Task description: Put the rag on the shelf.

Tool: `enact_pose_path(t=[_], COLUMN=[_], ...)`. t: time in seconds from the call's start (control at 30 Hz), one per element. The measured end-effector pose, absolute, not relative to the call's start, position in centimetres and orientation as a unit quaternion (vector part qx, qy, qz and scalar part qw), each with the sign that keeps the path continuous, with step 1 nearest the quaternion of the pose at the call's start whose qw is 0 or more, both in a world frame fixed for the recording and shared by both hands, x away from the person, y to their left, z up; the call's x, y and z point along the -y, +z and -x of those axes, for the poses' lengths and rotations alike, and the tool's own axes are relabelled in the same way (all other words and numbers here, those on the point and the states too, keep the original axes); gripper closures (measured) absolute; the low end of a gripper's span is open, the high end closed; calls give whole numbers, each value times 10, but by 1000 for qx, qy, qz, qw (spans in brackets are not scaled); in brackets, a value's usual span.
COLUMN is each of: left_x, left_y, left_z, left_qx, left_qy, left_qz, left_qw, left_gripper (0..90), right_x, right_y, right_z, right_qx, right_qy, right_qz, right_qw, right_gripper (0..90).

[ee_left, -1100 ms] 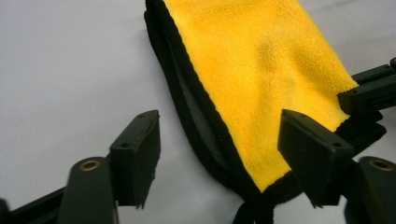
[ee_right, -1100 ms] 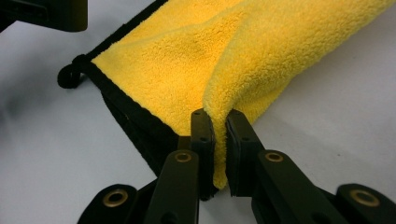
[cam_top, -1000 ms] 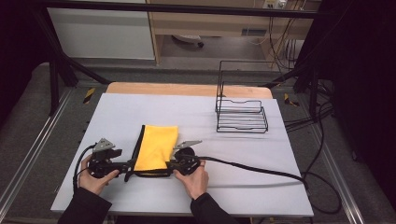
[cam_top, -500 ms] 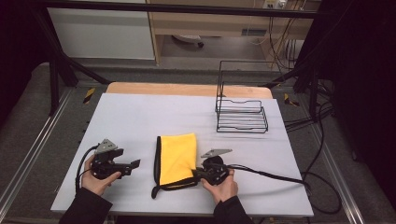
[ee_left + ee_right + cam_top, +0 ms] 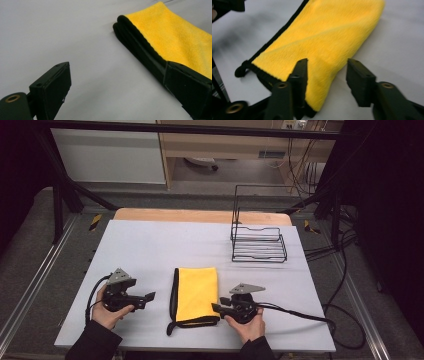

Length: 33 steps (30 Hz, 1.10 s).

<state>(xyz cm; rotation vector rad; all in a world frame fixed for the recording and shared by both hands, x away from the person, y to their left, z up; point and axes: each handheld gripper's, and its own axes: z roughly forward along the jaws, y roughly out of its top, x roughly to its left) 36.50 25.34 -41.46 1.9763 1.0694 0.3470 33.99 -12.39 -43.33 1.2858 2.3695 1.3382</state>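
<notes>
Cloth now folded in half, shifted right since a second ago. Right gripper at its near right corner, jaws just opening, pads off fabric. Left gripper wide, empty, just left of cloth on table.

Cloth is fuzzy yellow microfibre with a black stitched edge. Counter has a smooth matt pale grey top, bare wood showing along the back. Rack is thin black wire. Gripper pads look like matt black rubber.
</notes>
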Motion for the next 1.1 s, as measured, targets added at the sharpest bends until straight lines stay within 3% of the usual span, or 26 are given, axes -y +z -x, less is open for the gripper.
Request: enact_pose_path(t=[0.23,0.37,0.7,0.9,1.1], left_x=[-236,-224,-206,-195,-186], left_y=[-412,-410,-408,-413,-417], left_z=[-373,-380,-413,-435,-450], left_qx=[-421,-420,-438,-455,-464], left_qy=[136,133,135,137,136], left_qz=[-798,-803,-791,-788,-788], left_qw=[410,402,406,392,382], left_gripper=[69,83,180,236,364], right_x=[147,156,174,171,172], right_y=[-422,-418,-419,-423,-423], right_z=[-359,-367,-371,-370,-370], right_qx=[-786,-784,-786,-796,-799], right_qy=[473,480,475,461,456], right_qz=[-389,-383,-381,-380,-378], right_qw=[90,90,105,100,105], right_gripper=[213,130,48,46,42])
